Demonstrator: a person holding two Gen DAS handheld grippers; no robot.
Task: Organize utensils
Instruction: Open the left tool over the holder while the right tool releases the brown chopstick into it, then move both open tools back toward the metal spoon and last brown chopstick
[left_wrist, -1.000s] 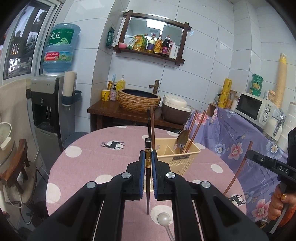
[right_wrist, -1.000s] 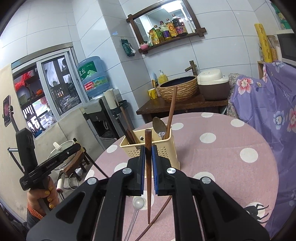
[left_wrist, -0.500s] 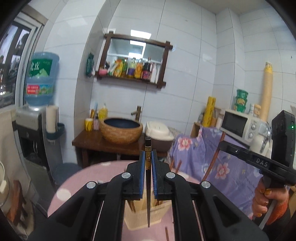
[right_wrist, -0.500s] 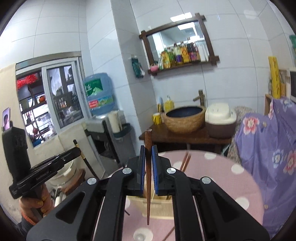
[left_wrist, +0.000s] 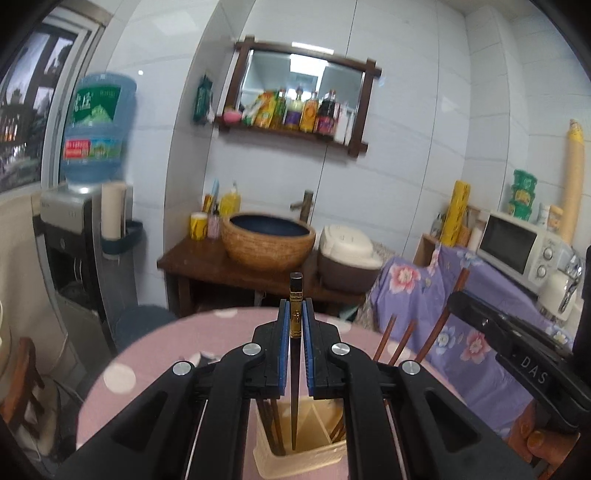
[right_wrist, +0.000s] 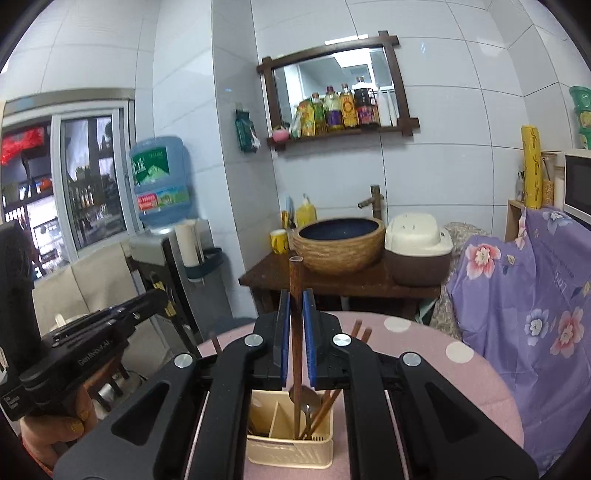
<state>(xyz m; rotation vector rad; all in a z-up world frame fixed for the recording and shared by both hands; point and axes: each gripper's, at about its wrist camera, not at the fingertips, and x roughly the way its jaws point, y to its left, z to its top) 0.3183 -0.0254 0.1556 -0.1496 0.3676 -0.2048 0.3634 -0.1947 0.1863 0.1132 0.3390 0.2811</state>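
Note:
My left gripper is shut on a dark chopstick with a gold band, held upright, its tip down inside a cream utensil holder on the pink dotted table. My right gripper is shut on a brown chopstick, also upright, its lower end inside the same holder. Other brown chopsticks and a metal spoon stand in the holder. The right gripper shows at the right of the left wrist view; the left gripper shows at the left of the right wrist view.
Behind the table stands a wooden side table with a woven basin and a rice cooker. A water dispenser stands left. A purple floral cloth covers furniture at right, with a microwave.
Both grippers rose and moved over the holder, then lowered. Each chopstick's tip now reaches into the holder, where a second ago both hung over the table in front of it.

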